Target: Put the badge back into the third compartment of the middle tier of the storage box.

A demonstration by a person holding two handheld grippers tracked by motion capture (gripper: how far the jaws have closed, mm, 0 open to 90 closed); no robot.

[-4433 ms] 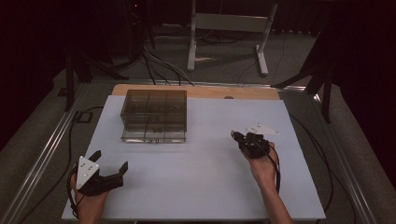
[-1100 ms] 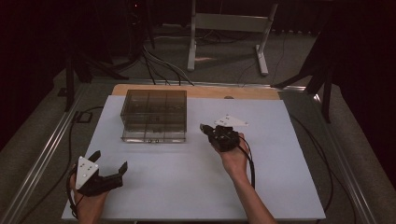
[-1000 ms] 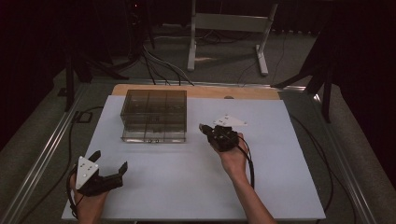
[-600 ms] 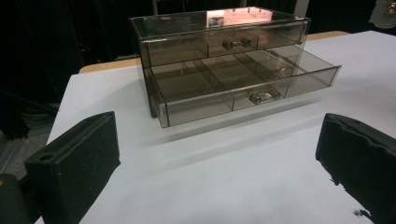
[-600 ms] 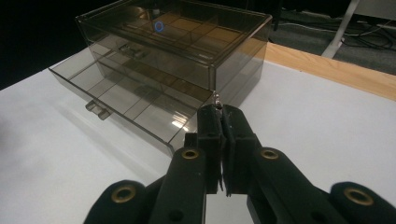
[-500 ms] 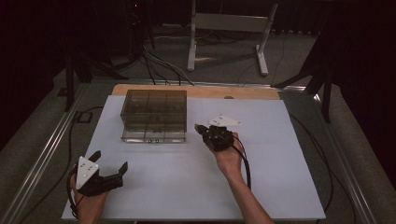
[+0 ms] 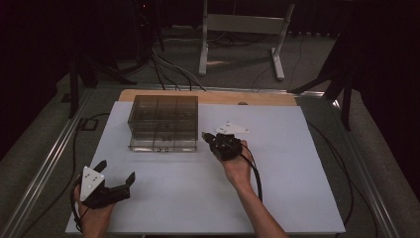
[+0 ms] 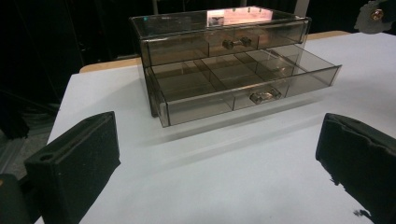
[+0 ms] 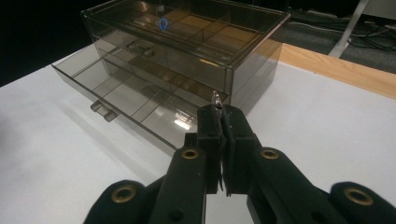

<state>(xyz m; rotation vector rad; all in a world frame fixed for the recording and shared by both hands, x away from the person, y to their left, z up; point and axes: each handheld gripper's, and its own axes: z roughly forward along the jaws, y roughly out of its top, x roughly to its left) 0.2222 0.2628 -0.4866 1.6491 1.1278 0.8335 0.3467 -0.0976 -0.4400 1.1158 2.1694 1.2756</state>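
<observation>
Right gripper (image 9: 219,112) pinched shut on a tiny shiny piece (image 9: 215,98); ease forward over the open lower drawer (image 9: 135,100), then release.

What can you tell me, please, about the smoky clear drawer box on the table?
The drawer box looks like smoke-tinted clear plastic, with two drawers stacked one above the other. The lower drawer is pulled out and split by dividers into compartments; no contents can be made out in them. The upper drawer is pushed in. Each front has a small clear handle. The box stands upright on the white table top, toward its far left, near the wooden strip. Neither gripper touches it.
</observation>
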